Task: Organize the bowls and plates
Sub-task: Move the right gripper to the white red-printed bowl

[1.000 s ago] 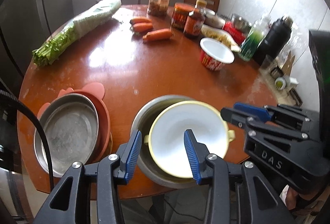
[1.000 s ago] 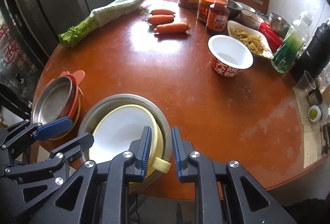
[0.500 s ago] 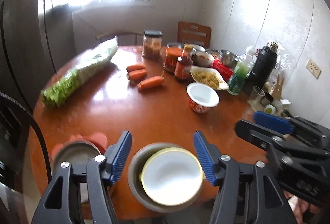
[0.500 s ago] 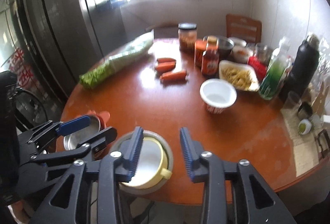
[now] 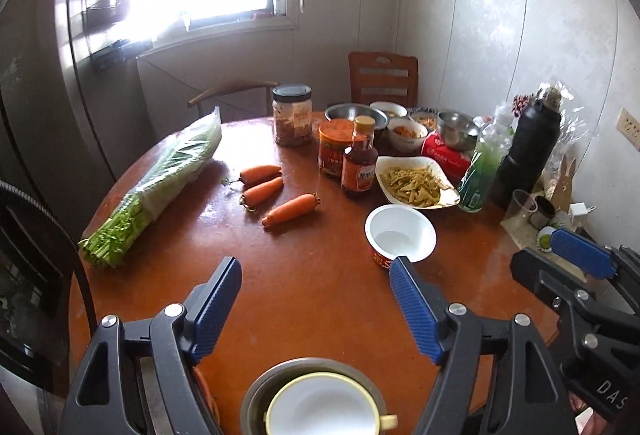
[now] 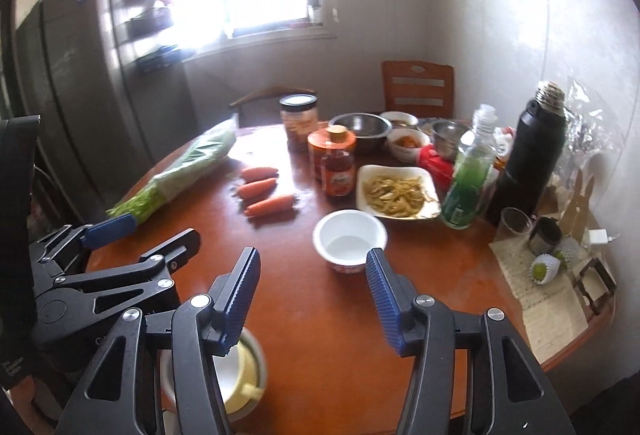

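1. The left gripper (image 5: 316, 277) hangs above the round table (image 5: 320, 299) with its jaws wide apart and opening; nothing sits between the blue pads, only bare tabletop behind them.
2. The right gripper (image 6: 312, 275) is likewise parted and opening, with nothing between its pads (a white cup (image 6: 350, 239) shows beyond them, resting on the table, not gripped).
3. The yellow bowl (image 5: 324, 407) sits nested inside the steel bowl (image 5: 256, 391) at the near edge of the table, below both grippers and touched by neither. In the right wrist view the same pair (image 6: 240, 379) shows low down, partly hidden behind the left finger.
4. A sliver of orange (image 5: 206, 395) shows just left of the steel bowl, behind the left gripper's finger; what it belongs to cannot be told.
5. Farther back lie three carrots (image 5: 276, 193), a bagged bunch of greens (image 5: 160, 187) and a dish of noodles (image 5: 414, 185).
6. Jars, a sauce bottle (image 5: 359, 159), a black flask (image 5: 528, 151) and more steel bowls crowd the far right side.
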